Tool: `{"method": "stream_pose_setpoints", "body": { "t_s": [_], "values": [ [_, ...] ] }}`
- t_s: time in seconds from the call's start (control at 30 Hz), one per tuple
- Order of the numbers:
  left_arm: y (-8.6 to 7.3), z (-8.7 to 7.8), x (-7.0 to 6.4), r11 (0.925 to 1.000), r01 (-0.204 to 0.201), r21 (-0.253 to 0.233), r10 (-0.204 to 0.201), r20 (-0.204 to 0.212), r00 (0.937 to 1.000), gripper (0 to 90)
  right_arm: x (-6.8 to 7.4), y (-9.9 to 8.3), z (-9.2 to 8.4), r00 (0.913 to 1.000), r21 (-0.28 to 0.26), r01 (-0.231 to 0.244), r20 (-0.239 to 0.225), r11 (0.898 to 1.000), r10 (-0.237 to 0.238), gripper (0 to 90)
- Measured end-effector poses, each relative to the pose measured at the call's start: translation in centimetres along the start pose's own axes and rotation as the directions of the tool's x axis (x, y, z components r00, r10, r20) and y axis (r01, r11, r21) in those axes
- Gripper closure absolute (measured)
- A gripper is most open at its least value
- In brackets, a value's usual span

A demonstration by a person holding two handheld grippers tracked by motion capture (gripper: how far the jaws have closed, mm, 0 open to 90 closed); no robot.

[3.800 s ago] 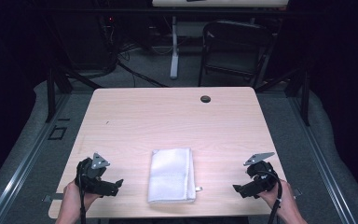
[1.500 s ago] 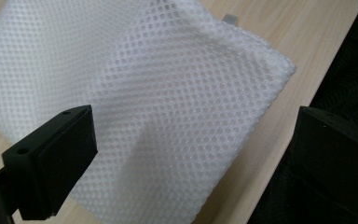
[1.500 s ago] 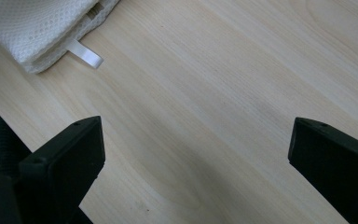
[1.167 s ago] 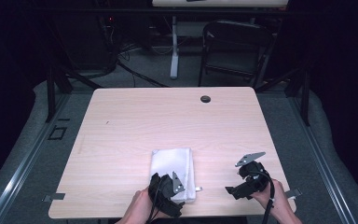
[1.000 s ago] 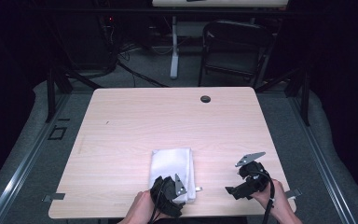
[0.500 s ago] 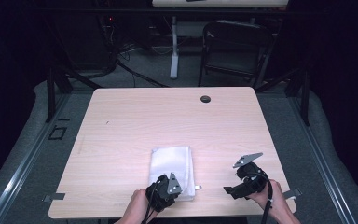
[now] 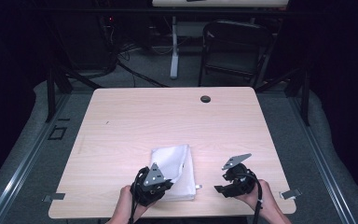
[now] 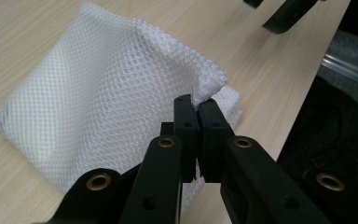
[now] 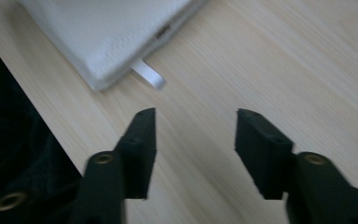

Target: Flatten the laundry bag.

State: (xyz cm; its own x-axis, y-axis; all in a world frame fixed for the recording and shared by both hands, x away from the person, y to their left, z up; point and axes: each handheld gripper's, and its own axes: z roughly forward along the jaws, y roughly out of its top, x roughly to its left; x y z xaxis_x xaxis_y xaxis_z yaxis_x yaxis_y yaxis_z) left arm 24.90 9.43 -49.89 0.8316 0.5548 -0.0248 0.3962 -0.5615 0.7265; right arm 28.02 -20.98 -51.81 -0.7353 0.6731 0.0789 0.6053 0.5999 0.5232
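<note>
The left gripper (image 8: 197,106), held low at the table's near edge by the left hand (image 7: 127,205), has its jaws pinched together on the near corner of the white mesh cloth (image 8: 98,93), lifting that corner into a peak. The right gripper (image 9: 196,133) sits to the right in the right hand (image 7: 260,198), jaws spread wide over bare tabletop (image 7: 168,121), touching nothing. The folded cloth lies near-centre on the table, between both grippers.

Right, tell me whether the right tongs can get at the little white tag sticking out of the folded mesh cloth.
Probably yes. The right tongs are open over bare table, and the tag lies just ahead of them with nothing between. The left tongs pinch the mesh cloth at another corner, out of the way.
</note>
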Motion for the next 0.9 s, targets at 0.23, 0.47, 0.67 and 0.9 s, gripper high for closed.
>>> {"method": "stream_pose_setpoints", "body": {
  "t_s": [0.23,0.47,0.67,0.9],
  "values": [
    [0.2,-0.4,0.2,0.9992,0.018,-0.036,-0.019,-0.01,0.9998,87.8,3.5,3.3,2.8,0.9927,-0.036,0.096,-0.07,0.995,-0.099,74.2],
    [0.1,-0.6,0.7,0.9988,0.019,-0.045,-0.02,-0.015,0.9997,87.8,5.1,5.3,7.5,0.9874,0.0,0.131,-0.09,0.991,-0.13,83.9],
    [0.2,-1.2,1.4,0.9977,0.022,-0.064,-0.024,-0.035,0.9991,87.8,4.4,5.0,8.0,0.986,0.054,0.131,-0.112,0.99,-0.124,90.0],
    [-0.2,-2.5,2.6,0.9962,0.044,-0.076,-0.048,-0.065,0.9967,87.9,4.4,4.5,7.6,0.9952,0.065,0.083,-0.057,0.994,-0.079,90.0]
  ]
}}
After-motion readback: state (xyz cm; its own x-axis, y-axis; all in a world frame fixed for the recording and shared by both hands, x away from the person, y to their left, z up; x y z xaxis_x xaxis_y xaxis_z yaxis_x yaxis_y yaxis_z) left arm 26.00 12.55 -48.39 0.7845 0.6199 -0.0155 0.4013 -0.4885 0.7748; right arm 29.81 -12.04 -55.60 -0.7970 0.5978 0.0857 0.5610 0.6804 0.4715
